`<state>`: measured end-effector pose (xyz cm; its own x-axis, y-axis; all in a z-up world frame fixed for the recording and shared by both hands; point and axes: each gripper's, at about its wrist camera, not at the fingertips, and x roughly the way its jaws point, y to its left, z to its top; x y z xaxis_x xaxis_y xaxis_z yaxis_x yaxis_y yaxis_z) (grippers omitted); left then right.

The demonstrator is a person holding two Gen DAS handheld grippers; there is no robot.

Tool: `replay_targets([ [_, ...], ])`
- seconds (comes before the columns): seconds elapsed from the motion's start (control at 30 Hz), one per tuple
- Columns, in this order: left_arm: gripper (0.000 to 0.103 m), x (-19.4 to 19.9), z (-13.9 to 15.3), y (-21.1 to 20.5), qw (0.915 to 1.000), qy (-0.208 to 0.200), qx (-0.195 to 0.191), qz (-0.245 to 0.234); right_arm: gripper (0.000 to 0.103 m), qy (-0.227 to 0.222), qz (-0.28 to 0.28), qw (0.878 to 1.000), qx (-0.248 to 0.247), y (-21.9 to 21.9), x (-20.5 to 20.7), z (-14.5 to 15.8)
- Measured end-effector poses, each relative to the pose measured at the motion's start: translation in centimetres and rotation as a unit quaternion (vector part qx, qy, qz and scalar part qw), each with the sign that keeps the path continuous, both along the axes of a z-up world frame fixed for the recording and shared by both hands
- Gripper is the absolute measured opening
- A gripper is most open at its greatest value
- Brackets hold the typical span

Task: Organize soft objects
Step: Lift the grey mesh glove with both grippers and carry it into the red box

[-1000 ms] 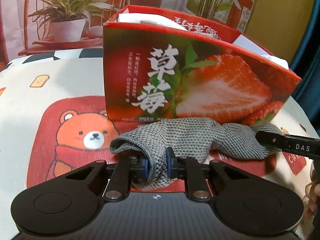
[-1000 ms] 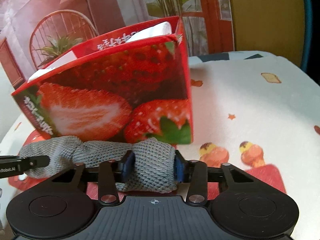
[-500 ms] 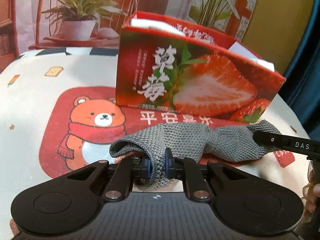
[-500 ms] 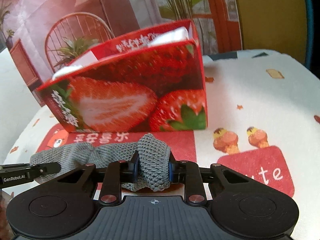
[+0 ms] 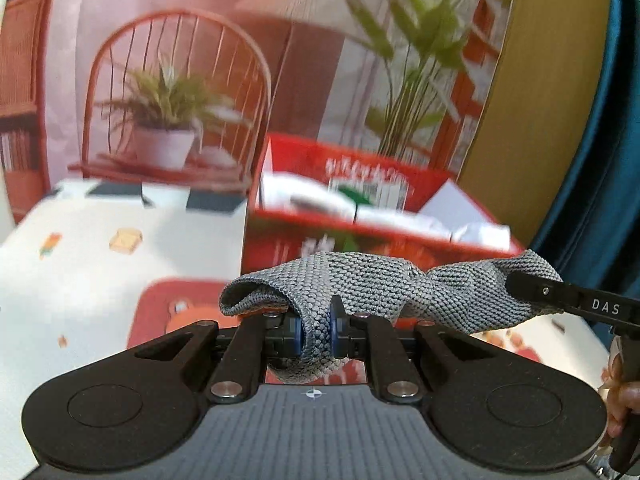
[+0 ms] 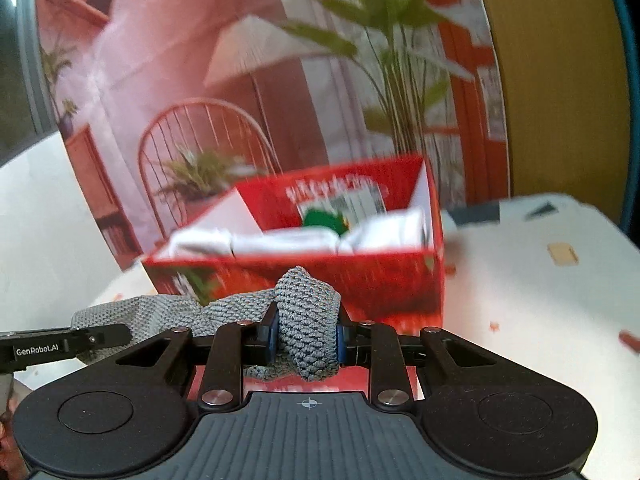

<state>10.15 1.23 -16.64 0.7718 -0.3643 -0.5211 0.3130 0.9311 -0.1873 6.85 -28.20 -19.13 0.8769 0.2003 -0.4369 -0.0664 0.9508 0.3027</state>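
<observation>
A grey knitted cloth [image 5: 360, 284] hangs stretched in the air between both grippers, just in front of the red strawberry box [image 5: 360, 216]. My left gripper [image 5: 314, 330] is shut on the cloth's left end, blue pads pressing the bunched fabric. My right gripper [image 6: 306, 336] is shut on the other end of the grey cloth [image 6: 308, 300]. Each gripper's finger shows at the side of the other's view. The strawberry box [image 6: 360, 280] stands open at the top, with white folded soft items [image 6: 304, 240] and a green patch inside.
The box rests on a table cloth [image 5: 80, 272] printed with a bear and small toast pictures. Behind it stands a backdrop [image 5: 180, 100] picturing a chair, potted plant and lamp. A blue curtain [image 5: 600, 160] hangs at the right. A person's hand [image 5: 620, 392] grips the right tool.
Both grippers rose with the grey cloth, lifting it off the table to about the box's rim. The box's open top now shows from above. The right pads pinched the cloth tighter.
</observation>
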Motion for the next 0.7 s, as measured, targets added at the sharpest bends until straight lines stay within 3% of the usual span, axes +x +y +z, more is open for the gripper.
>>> replay_targets([
  [0.33,0.013,0.9,3.7,-1.1,0.9990,-0.043,0.002,-0.013,0.023,-0.049,-0.001,0.999,-0.005,-0.9,0.5,4.1],
  [0.7,0.013,5.5,5.7,-2.8,0.9983,-0.049,0.021,-0.022,0.023,-0.040,0.001,0.999,-0.026,-1.2,5.6,6.3],
])
